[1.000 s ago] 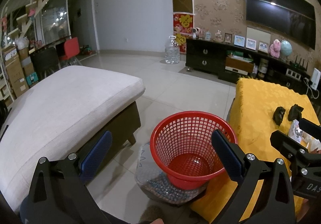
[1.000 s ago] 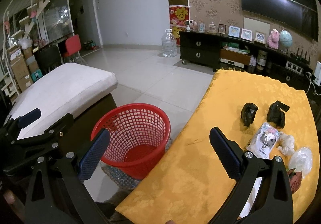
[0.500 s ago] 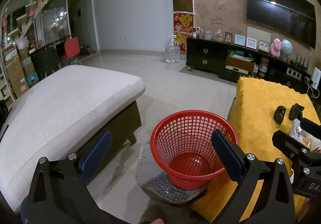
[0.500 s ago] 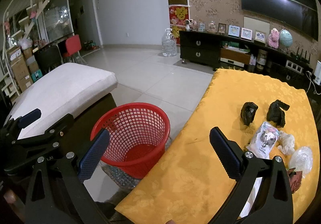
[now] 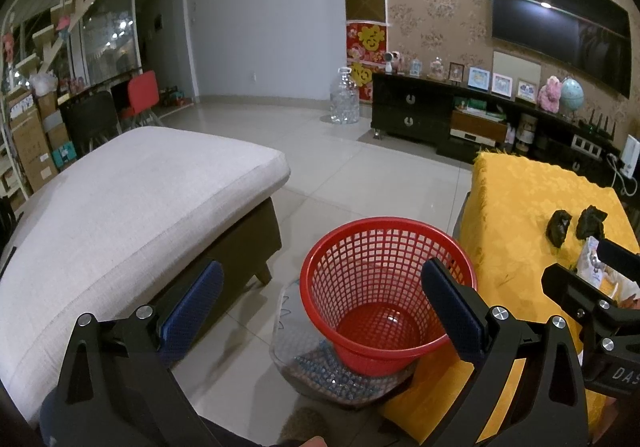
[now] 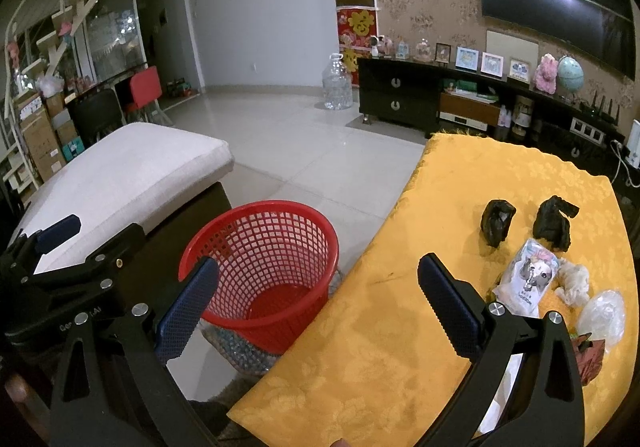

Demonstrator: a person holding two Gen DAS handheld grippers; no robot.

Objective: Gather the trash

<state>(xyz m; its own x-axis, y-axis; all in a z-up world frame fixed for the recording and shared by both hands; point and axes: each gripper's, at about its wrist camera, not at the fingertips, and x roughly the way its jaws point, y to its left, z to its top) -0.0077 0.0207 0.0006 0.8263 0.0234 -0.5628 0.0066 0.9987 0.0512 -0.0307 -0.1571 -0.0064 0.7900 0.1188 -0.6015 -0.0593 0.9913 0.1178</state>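
Trash lies on the yellow tablecloth (image 6: 400, 327): 2 black wads (image 6: 497, 222) (image 6: 554, 223), a printed packet (image 6: 528, 279), a white tissue (image 6: 573, 281) and a clear bag (image 6: 602, 315), all ahead and right of the right gripper (image 6: 316, 303), whose fingers are spread and empty. The left gripper (image 5: 320, 299), also spread, hangs over the red basket (image 5: 384, 287) on the floor beside the table.

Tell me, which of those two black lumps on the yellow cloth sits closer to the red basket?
The left black lump; the other lump lies farther right, away from the basket.
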